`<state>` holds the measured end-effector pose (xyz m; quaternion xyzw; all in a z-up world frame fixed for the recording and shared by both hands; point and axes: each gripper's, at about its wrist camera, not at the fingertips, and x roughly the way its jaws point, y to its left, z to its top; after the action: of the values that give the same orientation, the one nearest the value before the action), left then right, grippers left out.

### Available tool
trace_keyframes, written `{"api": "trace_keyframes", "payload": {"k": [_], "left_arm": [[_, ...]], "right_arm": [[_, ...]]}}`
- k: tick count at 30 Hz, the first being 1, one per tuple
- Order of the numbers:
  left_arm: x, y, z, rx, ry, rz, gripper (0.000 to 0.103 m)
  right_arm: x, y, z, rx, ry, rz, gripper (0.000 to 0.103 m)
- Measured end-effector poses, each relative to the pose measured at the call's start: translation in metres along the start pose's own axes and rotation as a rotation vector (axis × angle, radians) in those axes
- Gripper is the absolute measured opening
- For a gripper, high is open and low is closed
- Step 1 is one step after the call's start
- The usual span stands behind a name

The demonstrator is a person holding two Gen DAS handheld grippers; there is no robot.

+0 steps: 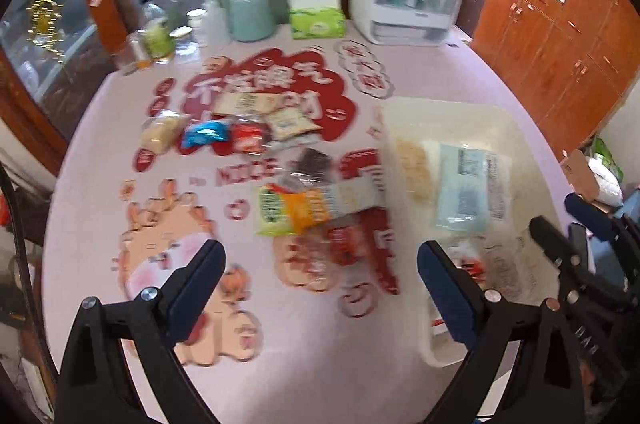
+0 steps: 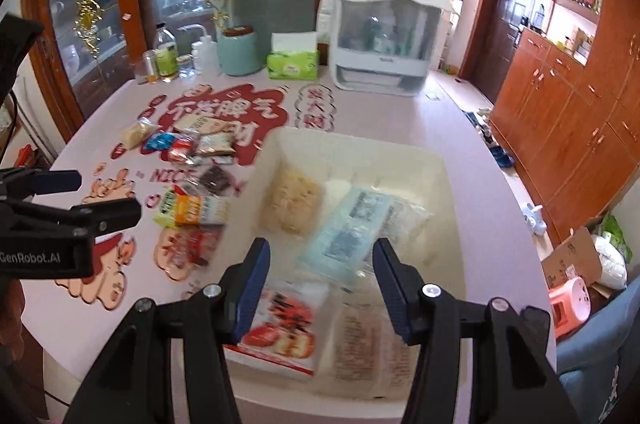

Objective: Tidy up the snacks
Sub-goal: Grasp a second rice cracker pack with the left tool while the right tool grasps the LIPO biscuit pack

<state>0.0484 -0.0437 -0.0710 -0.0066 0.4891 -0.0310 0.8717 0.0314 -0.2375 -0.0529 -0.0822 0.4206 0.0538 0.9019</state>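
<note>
— How do the grippers stand?
— Both spread wide, holding nothing. The left gripper (image 1: 320, 276) hangs over the table (image 1: 312, 352), beside the bin (image 1: 404, 104). The right gripper (image 2: 320, 280) hangs above the bin (image 2: 280, 144), over the packets (image 2: 344, 236) inside.
— And the rest of the snacks?
— Loose snacks (image 1: 236, 128) lie in a cluster on the table left of the bin; a green-orange pack (image 1: 300, 208) lies just beside its wall.
— Anything unclear?
— Motion blur smears the labels; the bin's near edge is hidden behind the fingers.
</note>
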Motion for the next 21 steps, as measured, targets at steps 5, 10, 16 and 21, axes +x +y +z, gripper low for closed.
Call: {"api": "trace_keyframes", "payload": {"k": [5, 10, 16, 21], "left_arm": [[-0.035, 0.058, 0.007, 0.010, -0.069, 0.103, 0.096], [-0.070, 0.121, 0.030, 0.034, -0.136, 0.197, 0.096], [-0.102, 0.184, 0.074, 0.109, -0.208, 0.273, 0.096], [-0.117, 0.229, 0.120, 0.150, -0.257, 0.298, 0.096]], "right_arm": [[-0.009, 0.033, 0.026, -0.043, -0.040, 0.040, 0.054], [-0.016, 0.071, 0.064, -0.087, -0.080, 0.075, 0.054], [-0.017, 0.113, 0.128, -0.119, -0.080, 0.083, 0.054], [-0.029, 0.133, 0.191, -0.116, -0.111, 0.045, 0.055]]}}
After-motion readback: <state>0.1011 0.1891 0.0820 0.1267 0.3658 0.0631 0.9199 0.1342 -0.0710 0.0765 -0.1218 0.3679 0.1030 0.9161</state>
